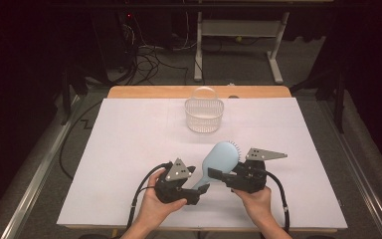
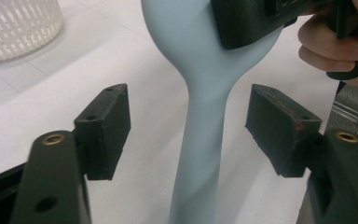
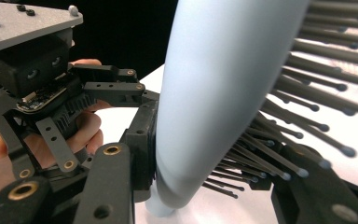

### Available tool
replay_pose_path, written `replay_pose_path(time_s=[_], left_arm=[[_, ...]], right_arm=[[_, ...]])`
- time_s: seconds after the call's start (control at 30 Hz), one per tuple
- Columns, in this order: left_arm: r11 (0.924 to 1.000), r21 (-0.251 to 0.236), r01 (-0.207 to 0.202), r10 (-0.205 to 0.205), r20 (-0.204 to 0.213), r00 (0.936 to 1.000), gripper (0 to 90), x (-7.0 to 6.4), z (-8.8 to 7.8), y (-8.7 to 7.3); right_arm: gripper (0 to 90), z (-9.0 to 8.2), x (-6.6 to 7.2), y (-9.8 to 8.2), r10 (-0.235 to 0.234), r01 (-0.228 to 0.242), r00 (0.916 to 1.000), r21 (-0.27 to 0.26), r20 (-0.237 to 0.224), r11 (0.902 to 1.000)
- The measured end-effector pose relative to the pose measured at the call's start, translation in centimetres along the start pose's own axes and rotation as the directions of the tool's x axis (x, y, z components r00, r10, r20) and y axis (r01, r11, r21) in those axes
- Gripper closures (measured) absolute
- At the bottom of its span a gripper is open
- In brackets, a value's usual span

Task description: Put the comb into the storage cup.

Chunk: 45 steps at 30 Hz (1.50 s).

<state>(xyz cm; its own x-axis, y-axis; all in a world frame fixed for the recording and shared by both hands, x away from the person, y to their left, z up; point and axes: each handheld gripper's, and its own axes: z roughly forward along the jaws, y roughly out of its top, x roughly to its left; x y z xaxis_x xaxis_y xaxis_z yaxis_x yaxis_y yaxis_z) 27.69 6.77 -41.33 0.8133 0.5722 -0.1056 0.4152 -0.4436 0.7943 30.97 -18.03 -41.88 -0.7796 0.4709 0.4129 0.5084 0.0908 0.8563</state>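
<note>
Hairbrush (image 1: 220, 158), pale blue, off the table sheet, lying slantwise between both grippers at the near-centre of the table; head up-right, handle down-left.

- Right gripper (image 1: 218, 175): clamped on the brush head. Right gripper view: left pad flat vs the smooth blue back (image 3: 214, 93), other jaw on the bristle side, dark ball-tipped bristles (image 3: 303, 116) fanning past it. Left gripper view: a black jaw overlaps the head's edge at top, person's right hand (image 2: 335, 46) behind it.
- Left gripper (image 2: 189, 128): jaws apart, handle running up betw. them w/ clear gaps both sides; neither pad (image 2: 105, 130) touches it. No grip here, brush carried by the right gripper alone. Handle sits roughly mid-gap, a bit nearer the left-hand pad in that view.
- Handle tip: cut off at the bottom edge of the left gripper view; in the high view it seems to end at the left gripper's jaws, hard to tell exactly.
- Hands: person's left hand (image 1: 151, 199) under the left gripper, right hand under the right; cables trail back toward the near edge.
- Beyond: white slatted basket (image 1: 204, 110) w/ hoop handle, upright, far-centre of the white sheet (image 1: 129, 144), well apart from brush and grippers.
- Wooden table edge (image 1: 149, 91) shows past the sheet.
</note>
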Motion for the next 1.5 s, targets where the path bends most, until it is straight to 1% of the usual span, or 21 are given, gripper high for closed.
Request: replay_pose_path(time_s=[0.07, 0.17, 0.33, 0.7, 0.87, 1.0, 1.1, 1.5], left_arm=[[1.0, 0.007, 0.002, -0.002, -0.016, 0.9999, 27.3, 0.1, 0.0, -0.1], [0.9999, 0.0, 0.012, -0.012, -0.027, 0.9996, 25.2, 0.4, -0.3, -0.3], [0.9998, -0.015, 0.016, -0.017, -0.06, 0.9981, 24.6, 1.2, -1.0, -0.8], [0.9975, -0.045, 0.055, -0.059, -0.089, 0.9943, 24.3, 2.6, -2.2, -1.9], [0.996, -0.063, 0.062, -0.069, -0.1, 0.9926, 24.5, 3.1, -2.6, -2.3], [0.9949, -0.073, 0.069, -0.077, -0.116, 0.9903, 24.4, 3.6, -3.0, -2.7], [0.9929, -0.088, 0.081, -0.091, -0.12, 0.9886, 24.3, 3.9, -3.3, -3.0], [0.9883, -0.114, 0.102, -0.121, -0.175, 0.9772, 24.5, 5.1, -4.7, -4.5]], right_arm=[[55.7, 0.0, 0.0, 0.0, 0.003, -0.003, 1.0, -0.001, 0.004, 1.0], [55.6, 0.0, 0.0, 0.0, 0.002, -0.002, 0.9999, 0.004, 0.011, 1.0], [55.6, -0.1, 0.0, 0.0, -0.001, 0.001, 0.9997, 0.015, 0.023, 0.9999], [55.4, -0.5, 0.0, 0.3, -0.005, 0.004, 0.9993, 0.03, 0.036, 0.9995], [55.4, -0.7, -0.1, 0.5, -0.004, 0.003, 0.999, 0.034, 0.045, 0.9994], [55.3, -1.0, -0.1, 0.9, -0.014, 0.012, 0.9982, 0.043, 0.057, 0.999], [55.2, -1.3, -0.1, 1.1, -0.015, 0.012, 0.9976, 0.044, 0.068, 0.9989], [54.9, -2.1, -0.5, 1.5, -0.016, 0.011, 0.9953, 0.055, 0.095, 0.9984]])
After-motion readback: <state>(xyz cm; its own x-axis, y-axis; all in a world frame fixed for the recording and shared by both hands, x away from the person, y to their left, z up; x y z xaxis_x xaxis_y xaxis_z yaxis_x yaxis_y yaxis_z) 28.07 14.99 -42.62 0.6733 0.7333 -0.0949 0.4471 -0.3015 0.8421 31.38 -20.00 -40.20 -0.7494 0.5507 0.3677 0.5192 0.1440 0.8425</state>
